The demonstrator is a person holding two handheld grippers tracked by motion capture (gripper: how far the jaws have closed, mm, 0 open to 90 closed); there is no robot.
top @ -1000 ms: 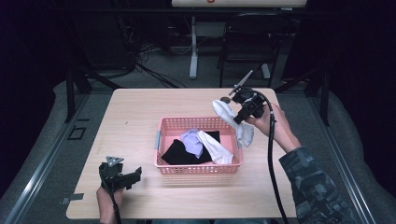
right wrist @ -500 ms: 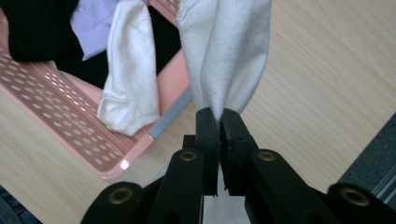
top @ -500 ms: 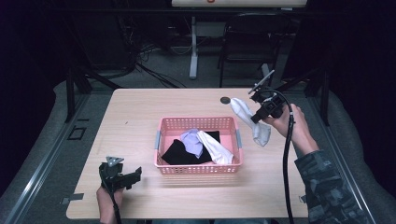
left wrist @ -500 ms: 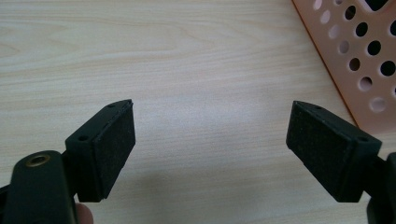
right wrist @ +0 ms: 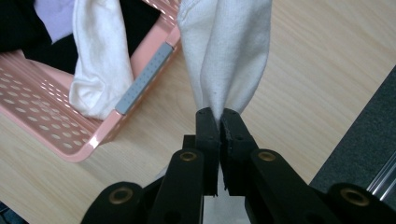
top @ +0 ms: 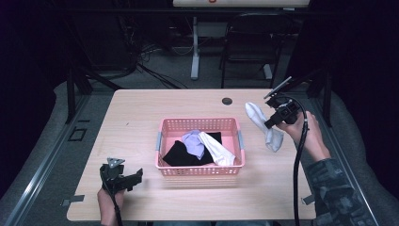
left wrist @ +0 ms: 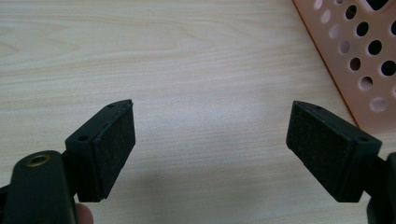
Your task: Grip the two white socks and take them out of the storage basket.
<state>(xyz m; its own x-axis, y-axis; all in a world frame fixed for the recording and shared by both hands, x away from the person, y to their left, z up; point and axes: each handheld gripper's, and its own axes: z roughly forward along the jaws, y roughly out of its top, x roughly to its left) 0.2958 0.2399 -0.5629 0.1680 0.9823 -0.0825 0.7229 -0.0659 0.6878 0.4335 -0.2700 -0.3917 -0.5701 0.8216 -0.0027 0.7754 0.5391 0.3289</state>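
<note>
1. At the lower left of the high view, the left gripper [top: 123, 176] sits low over the pale wooden table [top: 141, 117], its jaws spread wide with nothing between them.
2. At frame centre sits the pink perforated plastic basket [top: 162, 141], holding black, lavender and white garments.
3. At the right, the right gripper [top: 272, 123] is clamped on a white cotton sock [top: 256, 117], which hangs beside the basket.
</note>
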